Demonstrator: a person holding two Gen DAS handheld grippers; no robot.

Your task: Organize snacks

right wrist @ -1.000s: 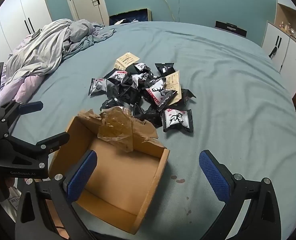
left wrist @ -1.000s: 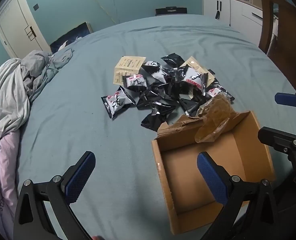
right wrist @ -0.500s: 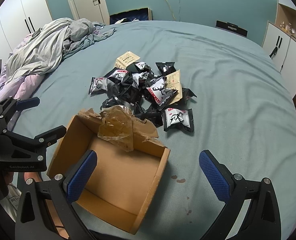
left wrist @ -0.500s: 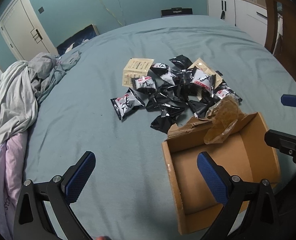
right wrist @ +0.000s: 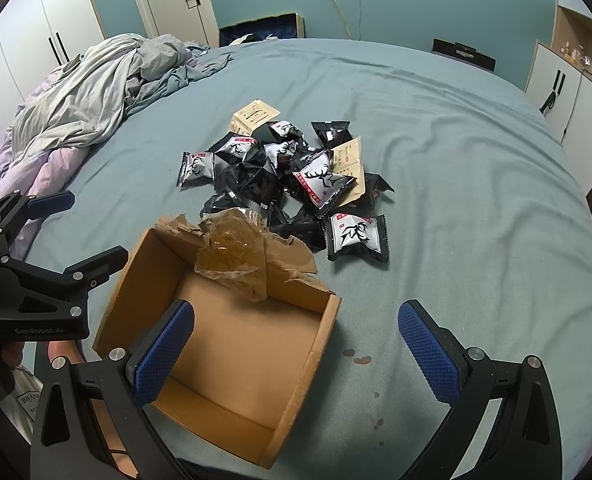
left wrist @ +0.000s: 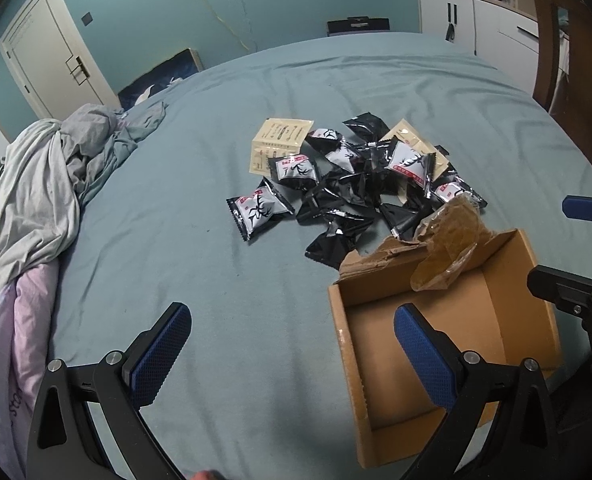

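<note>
A pile of black and silver snack packets with a few beige sachets lies on the blue-grey bed sheet; it also shows in the right wrist view. An open cardboard box with torn flap and crumpled tape sits just in front of the pile, empty, and shows in the right wrist view. My left gripper is open and empty, low over the sheet left of the box. My right gripper is open and empty, above the box's near right corner.
Crumpled grey and pink bedding lies along the left side of the bed. A white door and cabinets stand behind. A dark wooden post is at the right. Small brown stains mark the sheet.
The left gripper has drifted left and slightly back, so pile and box shifted right in its view. The right gripper has barely moved. Both stay open.
</note>
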